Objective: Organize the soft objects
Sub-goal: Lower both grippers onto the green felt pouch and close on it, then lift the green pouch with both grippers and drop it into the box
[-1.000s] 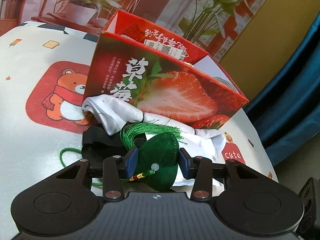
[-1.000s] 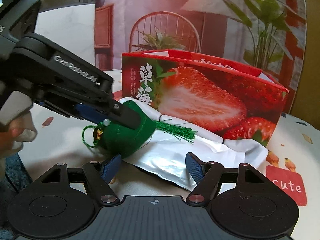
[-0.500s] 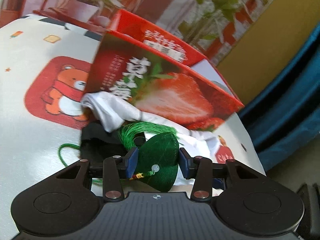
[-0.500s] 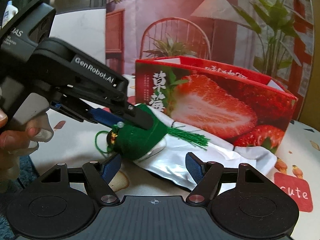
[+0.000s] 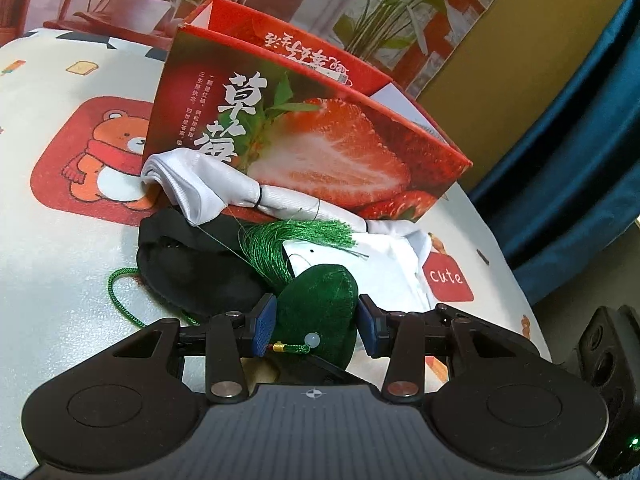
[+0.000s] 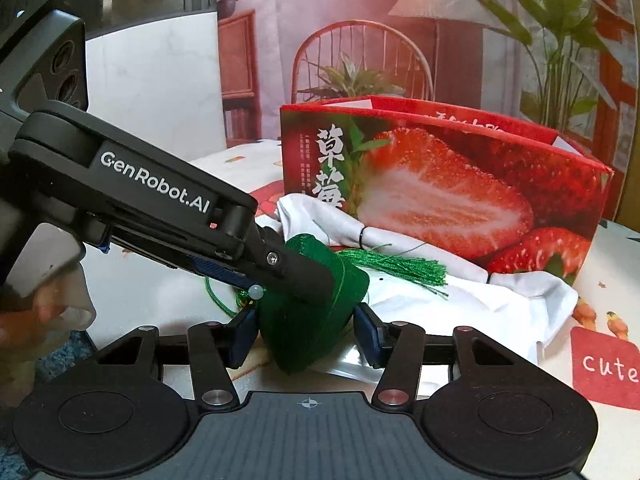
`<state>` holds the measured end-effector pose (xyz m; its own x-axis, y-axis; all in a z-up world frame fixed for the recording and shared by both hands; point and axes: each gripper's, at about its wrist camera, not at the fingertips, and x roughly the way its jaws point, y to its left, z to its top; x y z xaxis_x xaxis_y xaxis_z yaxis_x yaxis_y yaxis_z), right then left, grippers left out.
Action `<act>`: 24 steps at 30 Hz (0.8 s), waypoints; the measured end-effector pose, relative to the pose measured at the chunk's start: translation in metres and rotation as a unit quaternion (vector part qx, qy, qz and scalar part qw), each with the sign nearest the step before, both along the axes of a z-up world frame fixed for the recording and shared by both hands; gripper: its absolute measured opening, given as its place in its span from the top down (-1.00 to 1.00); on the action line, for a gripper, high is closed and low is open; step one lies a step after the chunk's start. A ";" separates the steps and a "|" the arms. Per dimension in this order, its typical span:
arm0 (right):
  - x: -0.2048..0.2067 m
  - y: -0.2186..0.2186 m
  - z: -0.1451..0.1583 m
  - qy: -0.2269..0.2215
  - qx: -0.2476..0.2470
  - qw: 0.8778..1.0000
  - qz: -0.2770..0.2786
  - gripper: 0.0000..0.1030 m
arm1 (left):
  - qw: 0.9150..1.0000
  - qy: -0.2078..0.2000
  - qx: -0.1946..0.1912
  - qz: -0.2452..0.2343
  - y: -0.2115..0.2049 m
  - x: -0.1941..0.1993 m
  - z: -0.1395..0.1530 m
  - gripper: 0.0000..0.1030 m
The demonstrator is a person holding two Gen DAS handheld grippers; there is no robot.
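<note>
The left claw [image 5: 316, 330] is clenched on a green velvet sachet [image 5: 320, 304], its two blue pads pressed against the sachet's sides in the lower middle of the left wrist view. A pale bead and a short gold-and-red knot hang off the sachet's near edge, a green tassel [image 5: 304, 236] fans out from its far tip toward the middle of the frame, and a green cord [image 5: 120, 296] loops away to the left across the desk [image 5: 60, 240]. In the right wrist view the same left claw comes in from the upper left as a long black arm lettered GenRobot.AI, held by a hand [image 6: 44, 308] at the left edge, and the sachet sits at its tip in the centre of the frame. The right claw [image 6: 306, 338] is below it at the bottom of that view, its jaws closing around the lower part of the sachet; the blue pads stand at either flank of the velvet, and whether they already press on it cannot be told for sure. Behind the sachet lies a heap of white cloth [image 5: 208, 188], partly bunched with a thin black band, and a black fabric piece [image 5: 192, 276] lies just left of the sachet in the left wrist view. A red strawberry box [image 6: 440, 196] stands upright behind the cloth, touching it, its top open. The desk is covered by a white cloth printed with a bear and a red "cute" patch [image 6: 606, 368] at the lower right.
</note>
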<state>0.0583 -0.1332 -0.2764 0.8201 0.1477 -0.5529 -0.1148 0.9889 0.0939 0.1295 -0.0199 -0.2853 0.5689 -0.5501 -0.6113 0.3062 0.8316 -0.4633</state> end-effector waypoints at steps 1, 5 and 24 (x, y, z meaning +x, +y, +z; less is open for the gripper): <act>0.000 0.000 -0.001 0.001 0.001 1.000 0.000 0.06 | 1.000 0.000 0.000 0.000 0.000 0.000 0.000 0.11; 0.001 0.001 -0.001 0.001 -0.001 1.000 0.000 0.06 | 1.000 0.002 -0.005 0.001 0.002 0.001 0.000 0.11; 0.004 0.001 0.004 -0.008 0.003 1.000 0.000 0.10 | 1.000 -0.014 -0.007 0.002 0.004 0.000 0.015 0.11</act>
